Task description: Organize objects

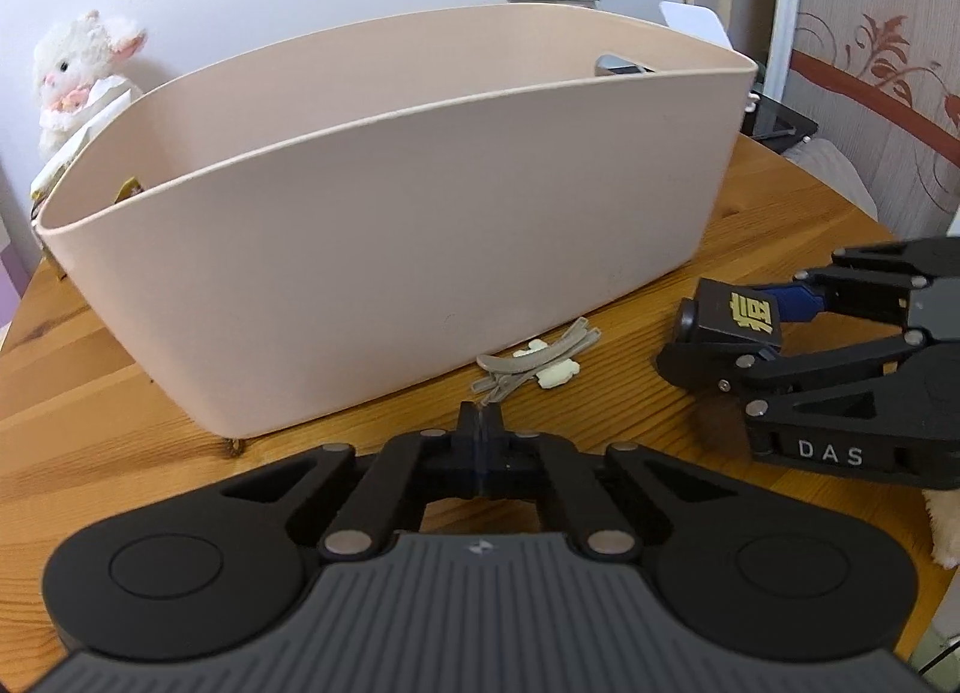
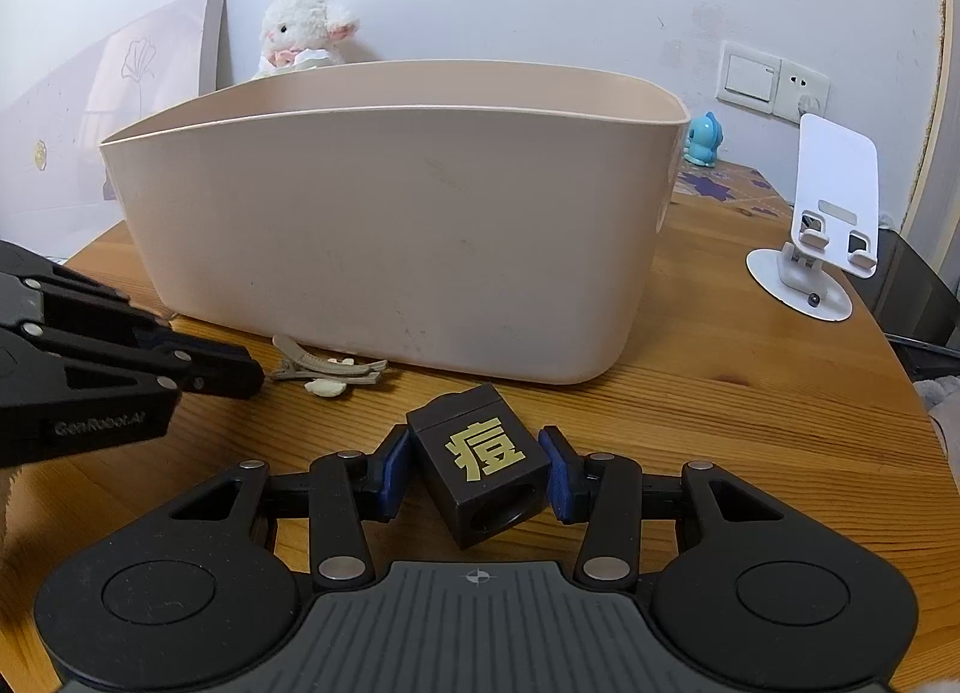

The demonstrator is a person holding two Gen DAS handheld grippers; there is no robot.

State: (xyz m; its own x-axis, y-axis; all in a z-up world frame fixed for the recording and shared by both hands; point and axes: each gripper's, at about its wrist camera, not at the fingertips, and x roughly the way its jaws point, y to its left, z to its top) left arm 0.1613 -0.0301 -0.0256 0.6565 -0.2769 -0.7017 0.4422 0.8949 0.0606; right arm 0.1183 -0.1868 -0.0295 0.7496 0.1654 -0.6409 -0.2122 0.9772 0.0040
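A large beige plastic bin (image 1: 384, 237) stands on the wooden table (image 1: 90, 411); it also shows in the right wrist view (image 2: 390, 237). My right gripper (image 2: 480, 468) is shut on a black box with a gold character (image 2: 480, 465), just in front of the bin; the same box shows in the left wrist view (image 1: 738, 315). My left gripper (image 1: 483, 423) is shut and empty, close behind grey hair clips (image 1: 534, 363) that lie against the bin's base. The clips also show in the right wrist view (image 2: 324, 366).
A white plush lamb (image 1: 78, 69) sits behind the bin. A white phone stand (image 2: 822, 231) and a small blue figure (image 2: 705, 141) stand on the table to the right. A wall switch and socket (image 2: 774, 81) are behind.
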